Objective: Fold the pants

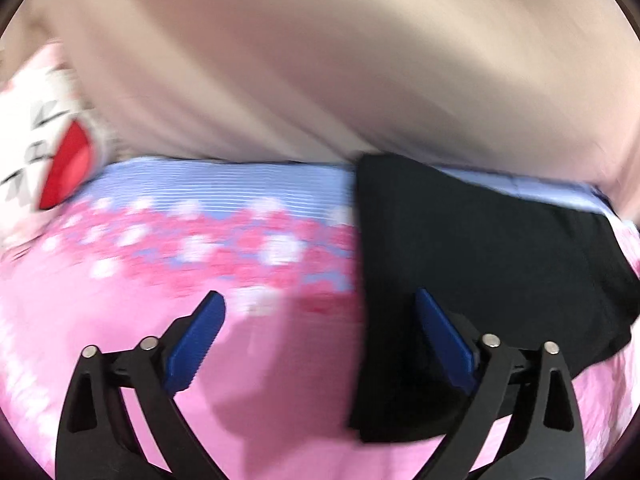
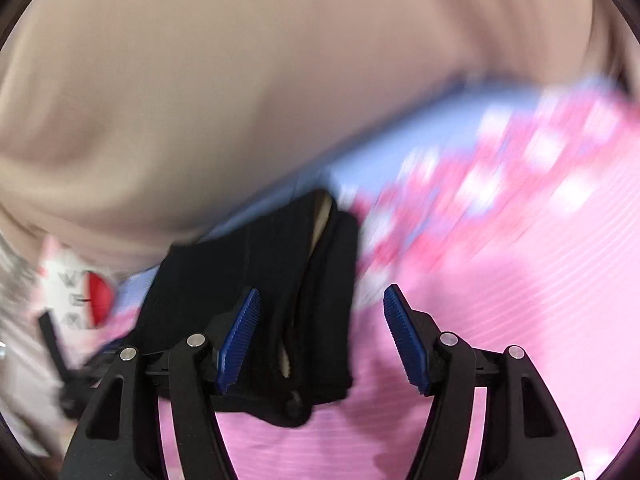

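Both grippers, our left gripper and right gripper, have fingers spread and pinch nothing, and the black pants lie as a folded bundle near the far edge of the pink bedspread, so we judge the folding nearly finished.

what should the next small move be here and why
Probably draw both grippers back. The black pants already lie folded in a compact stack on the pink bedspread, and the left gripper and right gripper have open jaws gripping nothing.
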`<state>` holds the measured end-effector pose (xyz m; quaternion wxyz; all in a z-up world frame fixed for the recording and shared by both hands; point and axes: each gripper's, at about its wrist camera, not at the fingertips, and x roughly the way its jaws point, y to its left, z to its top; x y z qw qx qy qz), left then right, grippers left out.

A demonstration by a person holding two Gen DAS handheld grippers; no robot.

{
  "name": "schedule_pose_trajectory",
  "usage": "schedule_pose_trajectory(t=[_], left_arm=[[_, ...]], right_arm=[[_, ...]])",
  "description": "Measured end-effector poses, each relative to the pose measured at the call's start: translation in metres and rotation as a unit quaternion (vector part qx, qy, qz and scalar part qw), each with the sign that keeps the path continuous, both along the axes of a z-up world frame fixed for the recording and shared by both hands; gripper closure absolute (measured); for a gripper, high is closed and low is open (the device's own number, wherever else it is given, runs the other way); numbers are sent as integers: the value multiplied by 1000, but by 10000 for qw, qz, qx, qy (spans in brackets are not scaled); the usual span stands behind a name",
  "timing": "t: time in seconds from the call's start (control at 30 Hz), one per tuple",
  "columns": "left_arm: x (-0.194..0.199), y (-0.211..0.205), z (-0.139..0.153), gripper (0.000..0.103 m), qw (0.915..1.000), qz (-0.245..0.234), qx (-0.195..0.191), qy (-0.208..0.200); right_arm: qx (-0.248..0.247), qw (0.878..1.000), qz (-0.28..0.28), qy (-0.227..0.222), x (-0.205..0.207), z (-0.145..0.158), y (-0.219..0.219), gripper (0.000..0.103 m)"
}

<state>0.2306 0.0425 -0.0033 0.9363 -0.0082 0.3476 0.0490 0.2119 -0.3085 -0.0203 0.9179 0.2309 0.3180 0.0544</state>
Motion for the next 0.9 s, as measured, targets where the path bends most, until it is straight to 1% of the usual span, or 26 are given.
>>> schedule_pose_trajectory(t=[0.03, 0.07, 0.1, 0.13, 0.17, 0.23, 0.27, 0.3, 0.33, 0.37, 0.4, 0.43, 0.47, 0.5, 0.53, 0.6, 0.63, 0.67, 0.7, 0.73, 0.77, 0.8, 0.83, 0.87, 0.9], left_arm=[[-10, 3, 14, 8, 9996, 95, -46, -249], [-14, 1, 22, 8, 9992, 51, -92, -391], [-17, -4, 31, 8, 9985, -48, -155, -516], [-18, -10, 36, 8, 9980, -170, -224, -571], [-17, -21, 38, 8, 9972, -388, -316, -553], [-7, -38, 27, 8, 9968, -625, -331, -371], [1, -46, 15, 8, 9972, -680, -230, -198], [8, -50, 2, 8, 9979, -635, -112, -55], [14, -50, -11, 9, 9985, -540, 17, 76], [21, -46, -31, 7, 9986, -397, 142, 323], [24, -41, -43, 7, 9980, -412, 48, 479], [24, -34, -47, 7, 9975, -413, -242, 515], [25, -26, -42, 7, 9968, -364, -475, 533], [27, -26, -37, 7, 9970, -362, -431, 540], [27, -28, -31, 8, 9979, -348, -282, 463], [26, -32, -23, 8, 9995, -217, 84, 234], [25, -34, -24, 8, 9993, -199, 185, 246], [27, -35, -28, 8, 9990, -226, 211, 337], [28, -34, -31, 8, 9987, -248, 182, 400], [29, -33, -34, 7, 9987, -239, 153, 421], [29, -32, -36, 7, 9988, -241, 118, 409], [29, -33, -34, 7, 9987, -282, 113, 414], [28, -33, -34, 7, 9986, -280, 161, 407], [29, -33, -34, 7, 9986, -288, 189, 398], [29, -34, -35, 7, 9986, -303, 203, 395]], right_arm=[[-193, 9997, -33, -155, -7, 10, 4, 40], [-293, 9990, 50, -321, -13, 21, 12, 53], [-278, 9985, 217, -412, -14, 27, 23, 80], [-293, 9979, 404, -412, -12, 30, 34, 92], [-402, 9965, 654, -334, -6, 29, 52, 102], [-743, 9928, 924, -164, 5, 19, 78, 102], [-1017, 9903, 942, 51, 15, 6, 87, 102], [-1218, 9886, 835, 280, 22, -9, 86, 103], [-1280, 9880, 730, 468, 29, -24, 80, 103], [-1016, 9907, 745, 522, 31, -39, 67, 103], [-762, 9929, 770, 490, 30, -41, 55, 103], [-575, 9931, 823, 607, 32, -39, 51, 103], [-502, 9935, 804, 635, 33, -29, 51, 103], [-540, 9946, 762, 449, 33, -16, 54, 101], [-600, 9946, 802, 253, 35, -3, 58, 101], [-741, 9935, 860, 104, 46, 12, 68, 101], [-882, 9926, 838, 54, 59, 17, 73, 101], [-1004, 9919, 774, 65, 72, 16, 73, 101], [-1122, 9910, 701, 182, 87, 10, 74, 101], [-1232, 9895, 651, 394, 99, 1, 75, 101], [-1361, 9854, 563, 854, 120, -21, 72, 101], [-1256, 9862, 504, 951, 129, -33, 70, 101], [-1109, 9893, 410, 850, 128, -31, 68, 101], [-1096, 9895, 407, 855, 123, -22, 72, 98], [-1054, 9909, 441, 711, 116, -12, 78, 98]])
